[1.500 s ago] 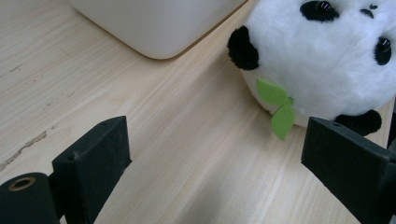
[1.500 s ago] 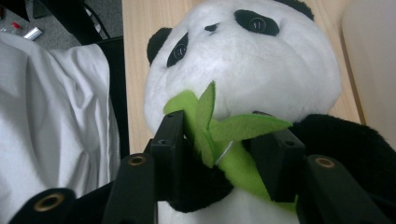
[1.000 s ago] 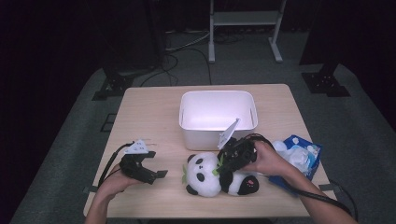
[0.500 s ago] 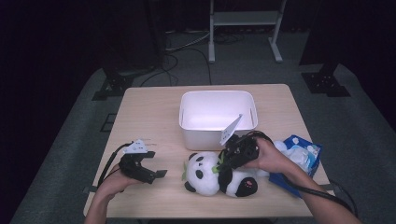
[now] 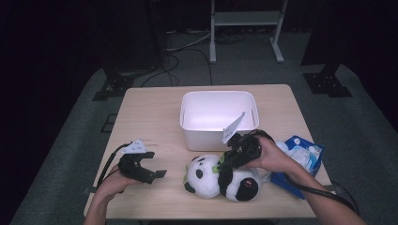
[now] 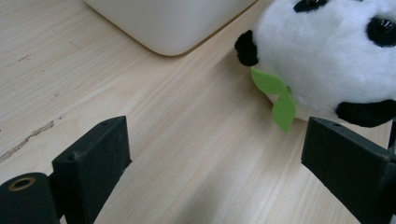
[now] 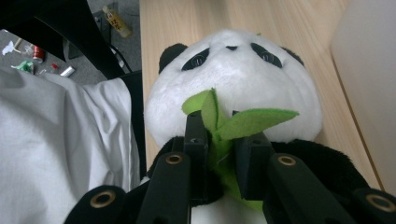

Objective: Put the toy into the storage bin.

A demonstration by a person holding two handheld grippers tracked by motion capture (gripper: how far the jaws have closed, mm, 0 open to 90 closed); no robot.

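Note:
A black-and-white plush panda [image 5: 237, 183] lies on its back at the table's front middle, head to the left. Green felt leaves [image 7: 243, 122] stick out at its chest. My right gripper [image 5: 224, 164] is shut on the stem of those leaves, and in the right gripper view its jaws [image 7: 222, 130] pinch green felt just below the panda's head [image 7: 233, 70]. My left gripper [image 5: 157, 174] rests on the table to the panda's left, open and empty. In the left gripper view [image 6: 215, 149] the panda's head [image 6: 327, 46] and a leaf [image 6: 278, 100] lie ahead to the right.
A white plastic bin [image 5: 187, 133] stands at the table's middle, just behind the panda, with its corner [image 6: 173, 23] close ahead of the left gripper. A blue packet [image 5: 305, 157] lies at the right edge. White cloth [image 7: 56, 140] hangs at the table's near side.

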